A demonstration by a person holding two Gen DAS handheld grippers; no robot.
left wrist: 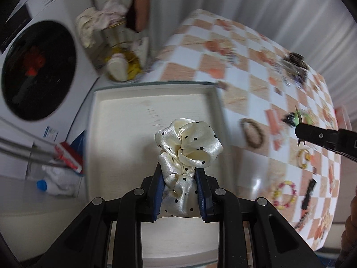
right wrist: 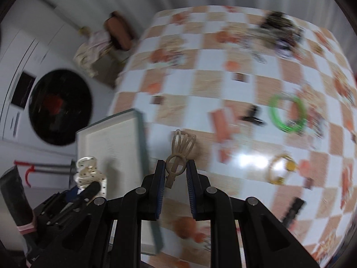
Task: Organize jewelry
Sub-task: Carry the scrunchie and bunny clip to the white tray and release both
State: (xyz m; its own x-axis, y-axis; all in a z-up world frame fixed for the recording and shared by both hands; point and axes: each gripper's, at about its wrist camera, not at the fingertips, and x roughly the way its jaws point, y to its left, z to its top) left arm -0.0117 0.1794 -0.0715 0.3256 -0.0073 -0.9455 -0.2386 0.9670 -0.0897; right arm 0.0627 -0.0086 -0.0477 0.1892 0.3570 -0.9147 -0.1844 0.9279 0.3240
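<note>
My left gripper (left wrist: 178,174) is shut on a cream satin scrunchie with black dots (left wrist: 187,143) and holds it over the white tray (left wrist: 116,120). The scrunchie (right wrist: 89,169) and left gripper also show at the lower left of the right wrist view. My right gripper (right wrist: 176,172) is shut on a beige hair clip (right wrist: 178,154) and holds it above the checkered table, just right of the tray (right wrist: 111,138). In the left wrist view the right gripper (left wrist: 300,131) shows at the right edge with the clip.
On the checkered tablecloth (right wrist: 223,84) lie a green bangle (right wrist: 286,114), a yellow bracelet (right wrist: 279,169), a black clip (right wrist: 252,115), a brown braided ring (left wrist: 252,134), a pink-yellow bead bracelet (left wrist: 284,194) and a dark jewelry pile (right wrist: 279,29). A washing machine (left wrist: 38,69) stands left.
</note>
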